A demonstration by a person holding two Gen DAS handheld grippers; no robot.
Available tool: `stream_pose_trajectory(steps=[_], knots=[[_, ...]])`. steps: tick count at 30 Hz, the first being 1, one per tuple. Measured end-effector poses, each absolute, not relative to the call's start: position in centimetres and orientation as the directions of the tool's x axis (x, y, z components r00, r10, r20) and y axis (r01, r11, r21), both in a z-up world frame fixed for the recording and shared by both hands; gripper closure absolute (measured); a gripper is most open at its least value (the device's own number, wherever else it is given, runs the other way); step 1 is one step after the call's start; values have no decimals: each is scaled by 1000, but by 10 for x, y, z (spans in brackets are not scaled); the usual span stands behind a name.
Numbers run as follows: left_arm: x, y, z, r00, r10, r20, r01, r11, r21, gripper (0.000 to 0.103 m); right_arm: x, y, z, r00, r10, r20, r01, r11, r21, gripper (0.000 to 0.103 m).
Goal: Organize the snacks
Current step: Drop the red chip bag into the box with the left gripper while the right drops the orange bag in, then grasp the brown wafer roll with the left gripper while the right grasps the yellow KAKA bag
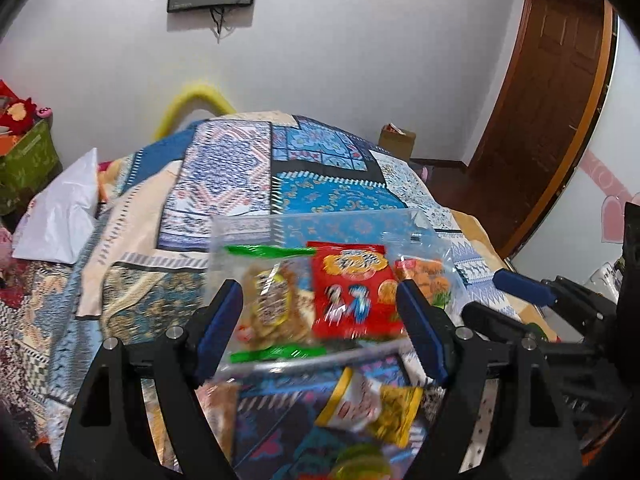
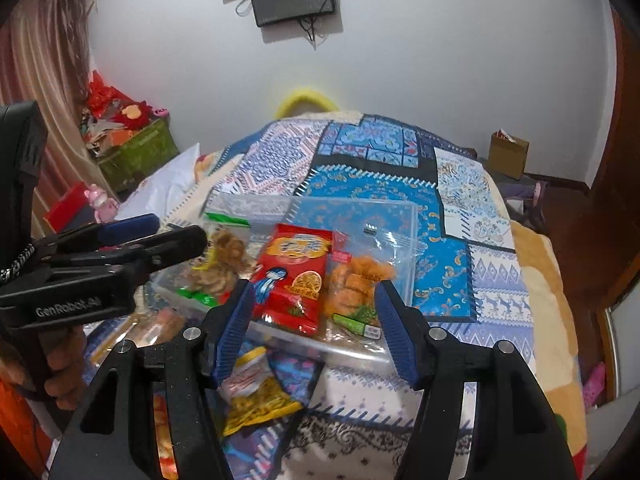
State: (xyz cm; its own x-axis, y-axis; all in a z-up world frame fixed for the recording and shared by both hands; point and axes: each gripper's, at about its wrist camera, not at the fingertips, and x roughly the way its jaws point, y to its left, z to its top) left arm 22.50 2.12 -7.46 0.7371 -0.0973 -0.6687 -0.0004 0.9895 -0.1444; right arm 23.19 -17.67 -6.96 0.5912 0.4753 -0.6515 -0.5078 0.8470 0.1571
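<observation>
Right wrist view: shallow clear plastic bin (image 2: 404,240) on a blue patchwork-print bedspread (image 2: 452,280), serving as the collection point. Contents, side by side along its near edge, faces up, apparently for sorting at a glance: clear packet of brown fried snacks with green seals (image 2: 218,264); red foil packet with cartoon children and a biscuit picture (image 2: 294,280), its yellow lettering not readable; clear packet of orange puffed pieces (image 2: 358,284) with a small red label.

Outstanding, on the bedspread in front of the bin: white-and-yellow snack packet (image 2: 256,392); print blurred.

Right gripper (image 2: 316,332): blue-padded jaws wide apart, nothing held, hovering above the bin's near rim.

Left gripper (image 1: 320,328): jaws likewise spread and empty, framing the bin's contents. Its black body reads "GenRobot.AI".

Judgement: three packets binned, at least one left.
</observation>
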Motion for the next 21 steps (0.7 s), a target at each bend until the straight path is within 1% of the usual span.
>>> stream_pose_trajectory(steps=[2,5,7,8,14,21], knots=[[211,30,-71,742,-87,-664,-5,991,-136,21,226,-175,-67,589,484,-648,-513,843,163,44],[191,45,-71,741,-62,-669,-25,993,-119,21,218,-171,-69,582,490,-649,-522,837,164,42],[180,53,-74,735,-47,-677,-38,993,-111,21,213,-167,-72,575,494,-652,-526,834,167,34],[174,58,-76,729,-37,-683,-48,993,-106,21,211,-165,-75,573,493,-654,-528,833,165,32],[147,96,-103,681,23,-732,-116,990,-76,21,204,-149,-97,516,493,-700,-549,818,172,32],[131,133,-151,601,42,-798,-184,979,-87,21,208,-131,-134,427,455,-782,-566,809,162,32]])
